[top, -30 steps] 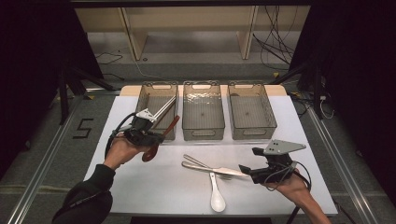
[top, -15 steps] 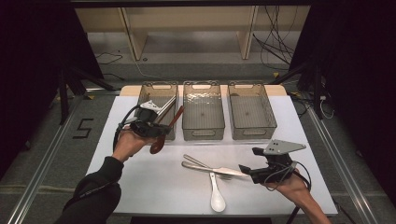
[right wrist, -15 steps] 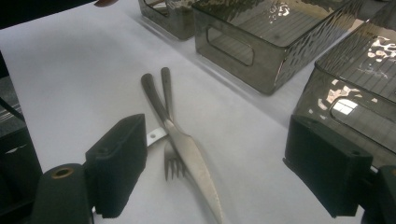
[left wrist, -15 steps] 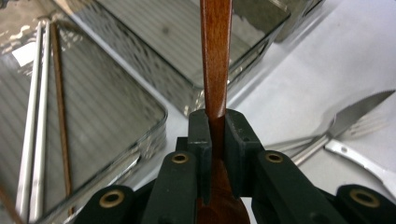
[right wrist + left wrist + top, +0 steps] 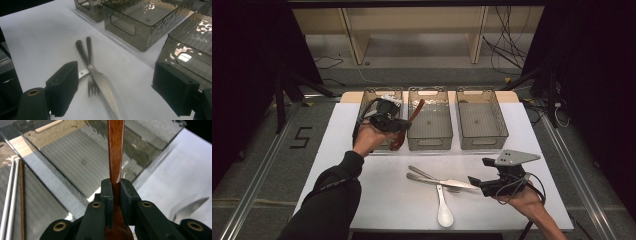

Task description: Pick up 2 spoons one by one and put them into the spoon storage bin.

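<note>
Low in the frame, my right gripper [image 5: 475,182] rests wide open beside the knife [image 5: 439,181], fork [image 5: 90,72] and white spoon [image 5: 444,210]. Higher, at left of centre, my left gripper [image 5: 399,125] clamps a wooden spoon [image 5: 404,130] above the bins; its own view shows chopsticks [image 5: 11,195] inside the left bin [image 5: 366,100].

Brown wooden spoon [image 5: 408,125] clamped in left tool [image 5: 115,192], tilted over middle bin [image 5: 429,118]; handle up.

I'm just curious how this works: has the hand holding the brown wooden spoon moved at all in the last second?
Yes. The left gripper with the wooden spoon has moved forward, away from the person, from before the left bin to over it, beside the middle bin.
</note>
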The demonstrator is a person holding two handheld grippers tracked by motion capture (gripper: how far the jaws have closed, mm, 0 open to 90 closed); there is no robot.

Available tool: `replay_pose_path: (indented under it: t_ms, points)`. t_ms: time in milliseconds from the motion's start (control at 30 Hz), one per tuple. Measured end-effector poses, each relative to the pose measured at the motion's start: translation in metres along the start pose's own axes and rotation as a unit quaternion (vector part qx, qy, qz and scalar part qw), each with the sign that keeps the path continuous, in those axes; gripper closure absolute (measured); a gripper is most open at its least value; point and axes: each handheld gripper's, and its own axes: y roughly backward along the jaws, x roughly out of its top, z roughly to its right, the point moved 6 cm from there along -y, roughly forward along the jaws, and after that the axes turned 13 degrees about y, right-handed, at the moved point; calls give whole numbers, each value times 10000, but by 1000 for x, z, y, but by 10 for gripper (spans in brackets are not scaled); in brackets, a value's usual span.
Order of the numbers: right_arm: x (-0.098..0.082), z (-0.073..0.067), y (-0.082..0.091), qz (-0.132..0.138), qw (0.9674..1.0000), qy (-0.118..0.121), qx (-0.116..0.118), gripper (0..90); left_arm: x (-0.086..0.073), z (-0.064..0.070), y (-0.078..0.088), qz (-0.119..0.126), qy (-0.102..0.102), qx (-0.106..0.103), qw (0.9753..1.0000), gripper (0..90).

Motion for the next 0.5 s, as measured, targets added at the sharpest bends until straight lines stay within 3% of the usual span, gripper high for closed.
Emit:
replay_pose_path:
  t_ms: [500]
  points:
    - [0,0,0,6,10000,-24,16,219,36,-8,-35,99,199,208,9995,813]
